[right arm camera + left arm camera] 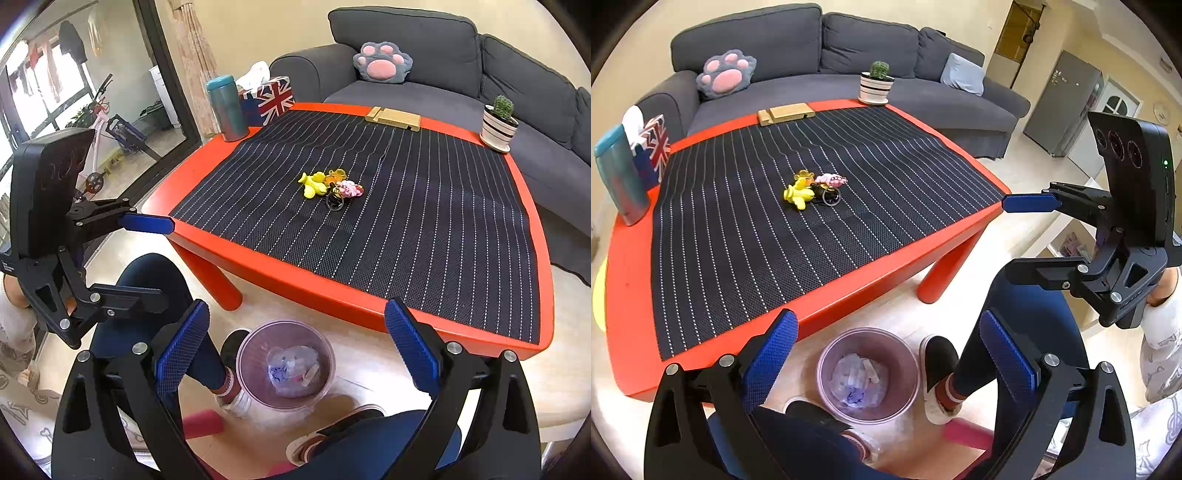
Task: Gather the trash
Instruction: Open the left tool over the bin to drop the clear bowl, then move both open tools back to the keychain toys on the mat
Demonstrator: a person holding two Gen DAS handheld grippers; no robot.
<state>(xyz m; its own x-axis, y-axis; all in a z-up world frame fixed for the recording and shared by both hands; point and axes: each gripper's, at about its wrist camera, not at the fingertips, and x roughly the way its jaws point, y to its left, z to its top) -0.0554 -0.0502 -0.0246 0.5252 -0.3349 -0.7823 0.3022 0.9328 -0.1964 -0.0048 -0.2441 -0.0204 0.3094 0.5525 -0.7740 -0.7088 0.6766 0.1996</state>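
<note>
Trash [858, 380] crumpled in the bin [827, 354] on the floor beside the red table [849, 302] (contents pale and hard to identify). Left gripper [886, 354] and right gripper [295, 349] both above the bin, fingers spread wide, holding nothing. Toy cluster [330, 188] mid-table, tangled, partly indistinct.

grey sofa [820, 55], red table [628, 277], pale wood floor [369, 387], glass door [74, 92], daylight

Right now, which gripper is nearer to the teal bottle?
Left. The left gripper hangs off the table's near edge with the bottle close on its left; the right gripper sits further right, the bottle far across the table.
</note>
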